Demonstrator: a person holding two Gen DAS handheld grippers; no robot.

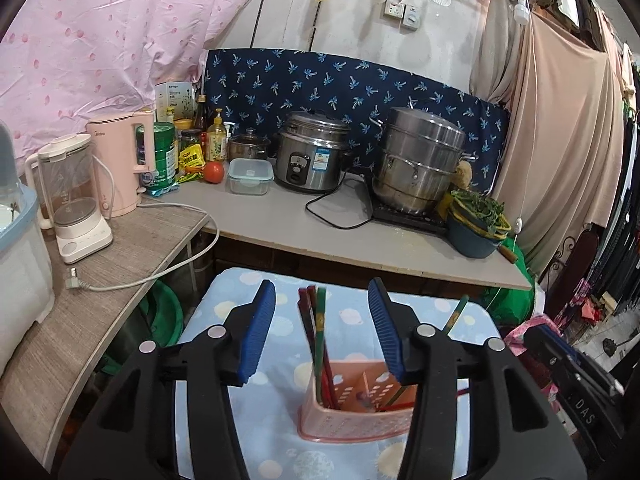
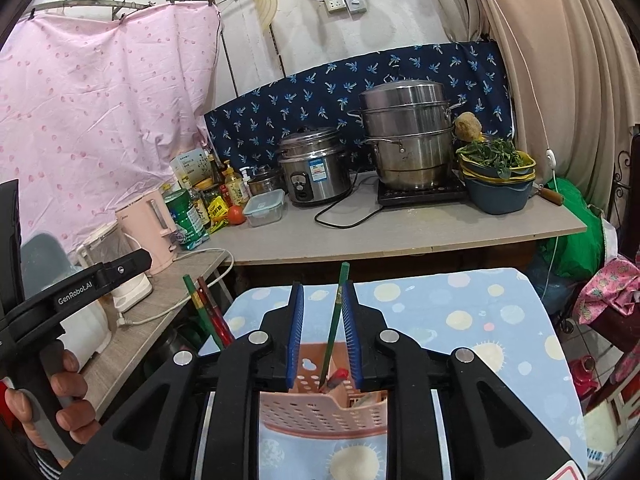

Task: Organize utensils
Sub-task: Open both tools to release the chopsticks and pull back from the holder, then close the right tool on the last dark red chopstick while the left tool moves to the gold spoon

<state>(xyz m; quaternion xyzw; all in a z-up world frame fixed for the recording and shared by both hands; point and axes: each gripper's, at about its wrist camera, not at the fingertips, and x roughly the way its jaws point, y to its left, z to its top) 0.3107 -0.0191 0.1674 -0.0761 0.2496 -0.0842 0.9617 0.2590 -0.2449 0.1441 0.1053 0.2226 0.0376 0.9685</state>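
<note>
A pink perforated utensil holder point(image 1: 356, 420) point(image 2: 320, 412) stands on a blue cloth with sun and planet prints point(image 1: 352, 312). In the left wrist view a bundle of red and green chopsticks point(image 1: 316, 320) stands upright in it, between the wide-apart pads of my left gripper point(image 1: 322, 286), which is open and touches none of them. Another green chopstick point(image 1: 458, 312) leans out to the right. In the right wrist view that green chopstick point(image 2: 334, 320) stands between the pads of my right gripper point(image 2: 323, 286), close to the right pad, with a gap on the left.
Behind the cloth runs a grey counter point(image 1: 320, 236) with a rice cooker point(image 1: 310, 152), a steel steamer pot point(image 1: 420, 160), a lidded box point(image 1: 250, 176) and a basin of greens point(image 1: 476, 220). A pink kettle point(image 1: 124, 160), a blender point(image 1: 72, 200) and a loose plug cord point(image 1: 120, 284) sit left.
</note>
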